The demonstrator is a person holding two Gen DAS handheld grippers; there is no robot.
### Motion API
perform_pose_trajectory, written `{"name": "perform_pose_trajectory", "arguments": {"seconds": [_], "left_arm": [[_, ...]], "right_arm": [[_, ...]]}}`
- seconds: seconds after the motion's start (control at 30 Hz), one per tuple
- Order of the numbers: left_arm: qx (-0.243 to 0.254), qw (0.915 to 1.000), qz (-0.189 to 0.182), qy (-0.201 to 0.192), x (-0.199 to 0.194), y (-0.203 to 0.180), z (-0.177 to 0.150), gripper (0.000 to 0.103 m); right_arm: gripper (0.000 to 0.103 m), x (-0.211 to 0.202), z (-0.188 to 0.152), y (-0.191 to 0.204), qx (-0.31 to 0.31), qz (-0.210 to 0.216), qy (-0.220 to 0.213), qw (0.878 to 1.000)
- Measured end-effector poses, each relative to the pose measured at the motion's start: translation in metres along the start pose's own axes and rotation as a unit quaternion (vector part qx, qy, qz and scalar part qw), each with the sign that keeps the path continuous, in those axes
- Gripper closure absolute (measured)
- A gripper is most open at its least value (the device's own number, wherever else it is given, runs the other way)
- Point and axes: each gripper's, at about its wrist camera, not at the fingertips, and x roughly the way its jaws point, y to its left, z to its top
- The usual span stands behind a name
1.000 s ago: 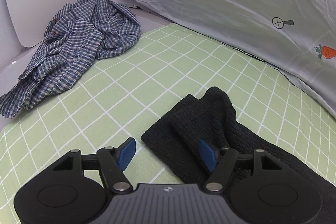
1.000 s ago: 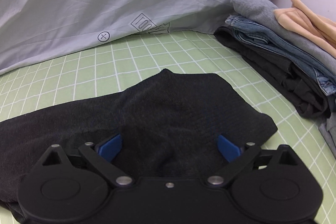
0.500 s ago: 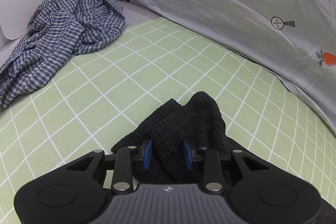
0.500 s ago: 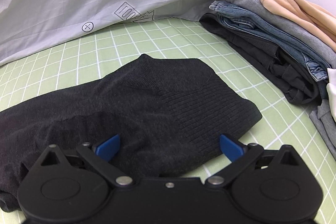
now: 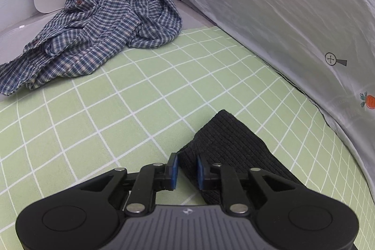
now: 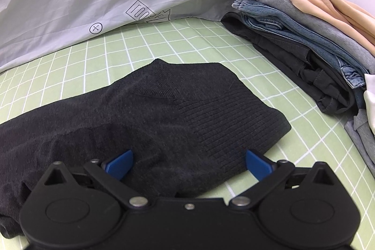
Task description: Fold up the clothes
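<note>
A black ribbed knit garment (image 6: 164, 109) lies on the green checked sheet (image 5: 117, 114). In the left wrist view my left gripper (image 5: 186, 171) is shut on a ribbed end of it (image 5: 229, 144), the blue pads pinching the fabric edge. In the right wrist view my right gripper (image 6: 188, 164) is open, its blue pads wide apart just above the garment's near edge, by its ribbed hem.
A crumpled blue plaid shirt (image 5: 93, 32) lies at the far left. A grey printed pillow (image 5: 281, 15) runs along the back. A stack of folded clothes (image 6: 304, 34) sits at the right. More grey fabric (image 6: 361, 137) lies at the right edge.
My left gripper closed from wide open onto the black garment's ribbed end and pulled it back. The right gripper stayed open and drew back slightly over the garment.
</note>
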Motion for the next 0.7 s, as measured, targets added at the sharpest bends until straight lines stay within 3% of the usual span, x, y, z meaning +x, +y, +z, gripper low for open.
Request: {"name": "perform_pose_trajectory", "arguments": {"seconds": [0.03,0.13,0.4,0.5,0.53,0.6,0.63,0.67,0.7], "left_arm": [[-0.013,0.9998,-0.011,-0.005,-0.003,0.003,-0.001,0.067],[-0.010,0.9998,-0.013,-0.007,-0.001,0.000,-0.004,0.027],[0.033,0.9994,0.002,-0.006,0.011,-0.018,-0.011,0.023],[0.049,0.9988,0.008,-0.005,0.016,-0.024,-0.013,0.022],[0.054,0.9985,0.010,-0.005,0.017,-0.026,-0.014,0.024],[0.054,0.9985,-0.002,-0.008,0.016,-0.030,-0.015,0.042],[0.052,0.9985,-0.013,-0.011,0.014,-0.032,-0.015,0.060],[0.049,0.9984,-0.024,-0.014,0.013,-0.034,-0.015,0.089],[0.046,0.9982,-0.034,-0.017,0.011,-0.036,-0.016,0.092]], "right_arm": [[0.000,-0.001,0.000,0.000,-0.002,-0.002,0.001,1.000],[0.000,-0.002,-0.001,-0.002,-0.003,-0.004,0.001,1.000],[0.000,0.002,-0.009,-0.014,0.067,0.018,0.008,0.998],[0.000,0.002,-0.011,-0.014,0.065,0.019,0.002,0.998],[0.000,0.002,-0.011,-0.014,0.066,0.019,0.001,0.998],[0.000,0.002,-0.011,-0.014,0.069,0.019,0.000,0.997],[0.000,0.002,-0.012,-0.013,0.069,0.019,-0.001,0.997],[0.000,0.002,-0.012,-0.013,0.069,0.018,-0.002,0.997],[0.000,0.001,-0.012,-0.013,0.070,0.017,-0.003,0.997]]}}
